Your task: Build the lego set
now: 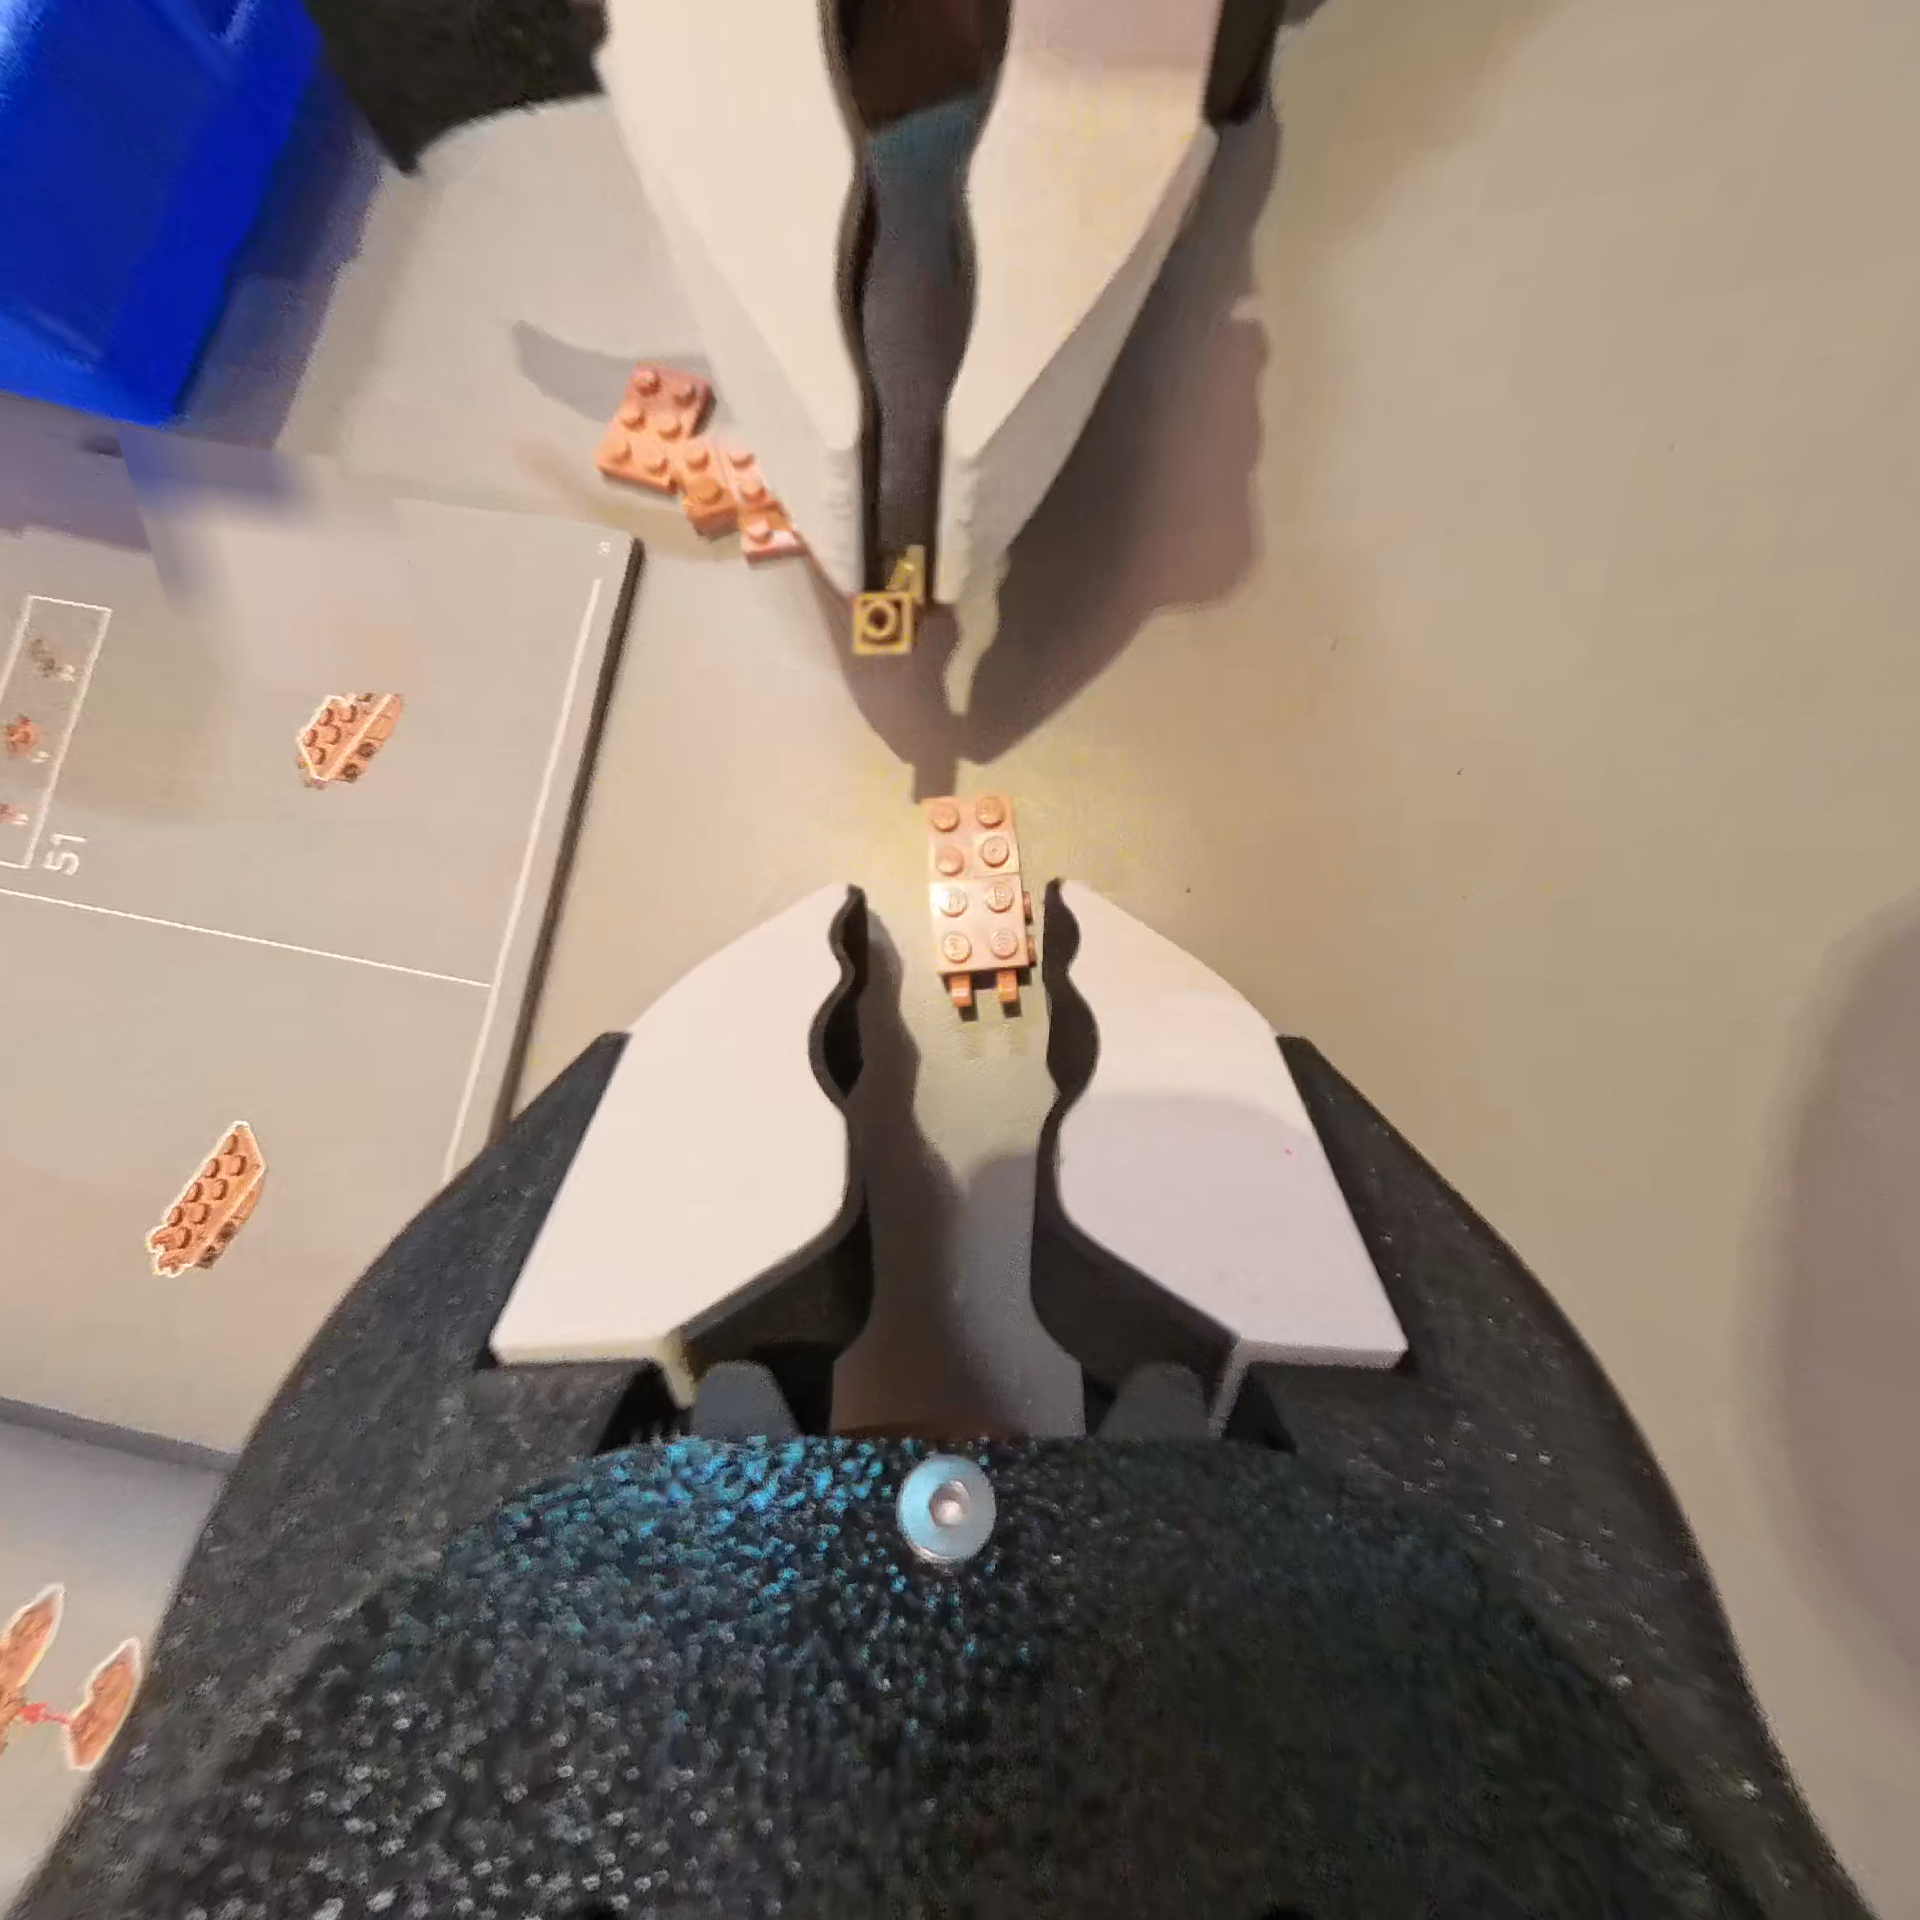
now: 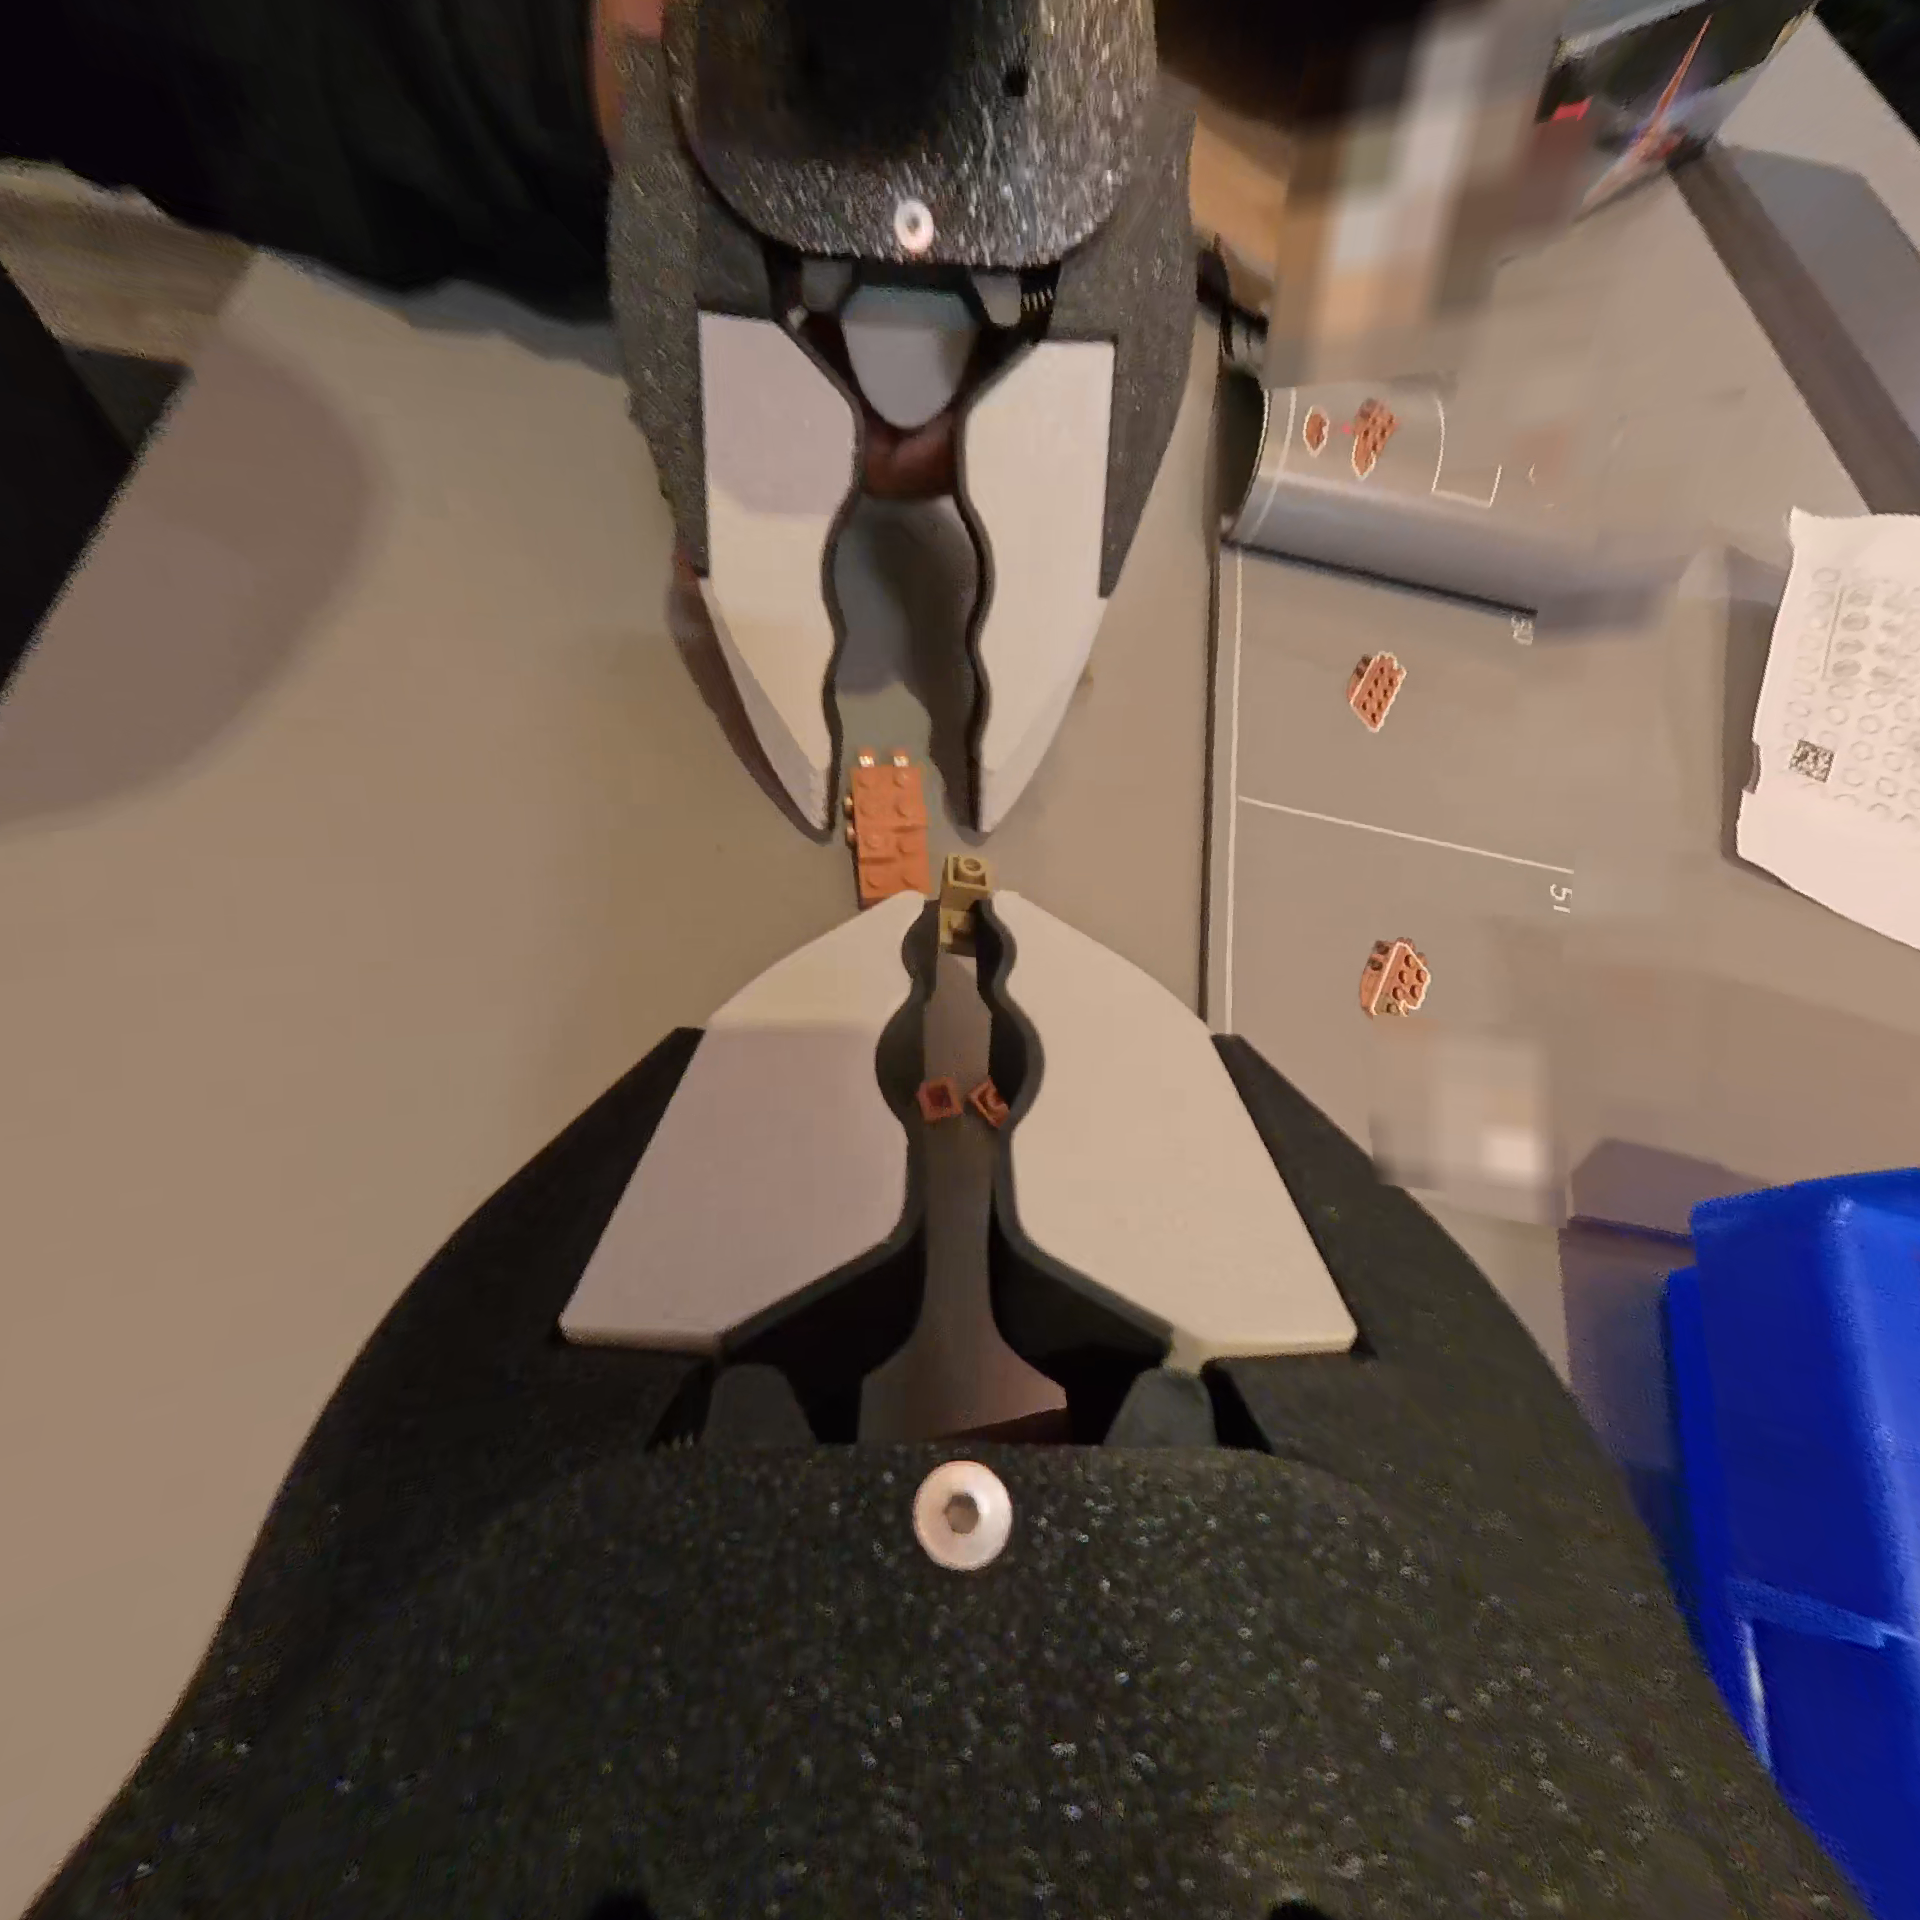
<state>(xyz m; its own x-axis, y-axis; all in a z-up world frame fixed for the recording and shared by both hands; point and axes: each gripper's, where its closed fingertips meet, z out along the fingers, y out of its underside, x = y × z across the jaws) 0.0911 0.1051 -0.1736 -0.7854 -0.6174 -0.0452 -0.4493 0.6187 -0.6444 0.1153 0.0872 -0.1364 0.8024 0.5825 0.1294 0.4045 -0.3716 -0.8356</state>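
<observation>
In the left wrist view my left gripper (image 1: 954,896) is open. An orange brick assembly (image 1: 982,894) with two clips at its near end lies on the grey table between the fingertips, with a gap on the left side and the right pad (image 1: 1070,935) close beside it. My right gripper (image 1: 914,587) comes in from the far side, shut on a small olive piece (image 1: 885,620). In the right wrist view my right gripper (image 2: 954,906) grips the olive piece (image 2: 966,894) at its tips, just in front of the orange assembly (image 2: 888,831) and the open left gripper (image 2: 902,826).
An open grey instruction booklet (image 1: 312,852) lies left; it also shows in the right wrist view (image 2: 1403,810). A blue bin (image 1: 135,187) stands beyond it. Loose orange plates (image 1: 686,457) lie near the right gripper. Two small brown pieces (image 2: 938,1099) lie under the right fingers. A white printed sheet (image 2: 1839,727) is at the right. Left tips to right tips: about 5 cm.
</observation>
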